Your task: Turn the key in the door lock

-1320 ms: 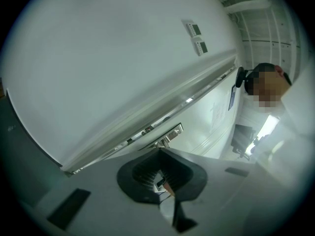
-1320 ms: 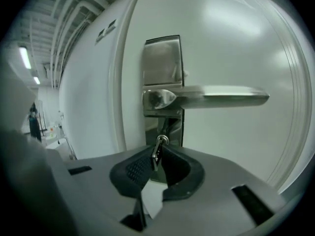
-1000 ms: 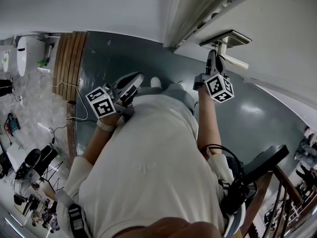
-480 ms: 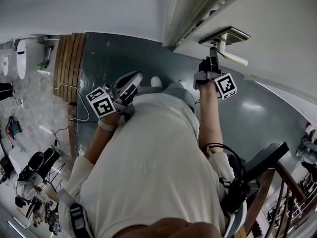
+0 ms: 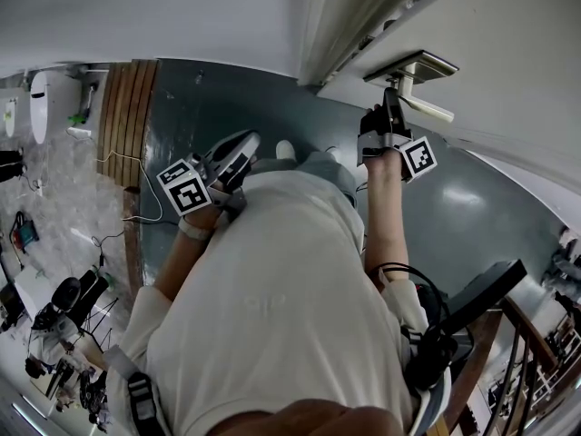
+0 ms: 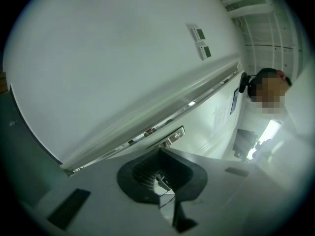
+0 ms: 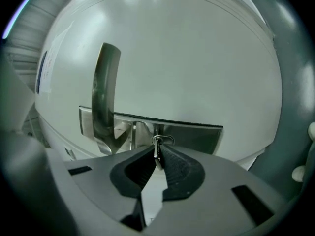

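Right claw clenched on the key in the door lock.
Right claw (image 7: 158,156) pinches the key (image 7: 157,149) at its tips, the key seated in the lock plate (image 7: 189,134) just ahead, door handle (image 7: 104,97) up-left. Left claw (image 6: 160,154) closed, empty, well apart.

This is an indoor landing or hallway that looks to double as a recording space. A white door (image 5: 513,48) with a metal lever handle (image 5: 431,109) is set among plain white walls, above a glossy grey-green floor (image 5: 227,107) edged by a strip of wooden boards (image 5: 127,107). A wooden stair railing (image 5: 536,348) stands at one side, dark stands and gear (image 5: 64,302) with loose cables (image 5: 156,198) crowd a pale stone-patterned floor (image 5: 64,198), and near two small wall panels (image 6: 202,41) stands another person (image 6: 268,85) wearing a headset.
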Demonstrator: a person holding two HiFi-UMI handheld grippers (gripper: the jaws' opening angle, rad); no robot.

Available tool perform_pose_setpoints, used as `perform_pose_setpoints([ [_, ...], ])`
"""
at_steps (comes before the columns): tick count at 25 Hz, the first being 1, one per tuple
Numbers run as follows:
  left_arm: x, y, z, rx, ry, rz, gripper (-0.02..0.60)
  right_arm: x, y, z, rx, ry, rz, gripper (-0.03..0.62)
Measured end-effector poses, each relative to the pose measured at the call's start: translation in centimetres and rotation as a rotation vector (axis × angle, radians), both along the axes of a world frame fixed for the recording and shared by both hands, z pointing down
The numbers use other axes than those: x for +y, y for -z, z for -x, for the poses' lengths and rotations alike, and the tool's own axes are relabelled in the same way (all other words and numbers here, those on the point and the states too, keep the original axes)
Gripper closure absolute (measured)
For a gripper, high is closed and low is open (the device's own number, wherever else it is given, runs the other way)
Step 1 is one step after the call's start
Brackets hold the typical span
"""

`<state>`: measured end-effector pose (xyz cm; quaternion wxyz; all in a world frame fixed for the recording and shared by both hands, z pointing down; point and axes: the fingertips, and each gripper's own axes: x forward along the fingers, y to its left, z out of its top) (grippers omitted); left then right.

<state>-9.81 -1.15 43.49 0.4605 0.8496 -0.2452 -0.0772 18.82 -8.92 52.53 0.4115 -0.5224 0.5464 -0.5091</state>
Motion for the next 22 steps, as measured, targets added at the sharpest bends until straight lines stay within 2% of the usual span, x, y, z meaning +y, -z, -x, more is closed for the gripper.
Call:
perform_pose_setpoints([
  [11,-0.17,-0.18,-0.22,0.001,0.008,0.013,0.574,0.05,-0.44,-0.06,-0.272,-0.064,-0.016,0.554],
  [22,-0.06,-0.30,-0.31,0.001,0.011,0.019,0.574,0.16,-0.63,0.03,-0.418,-0.105,-0.041,0.553],
])
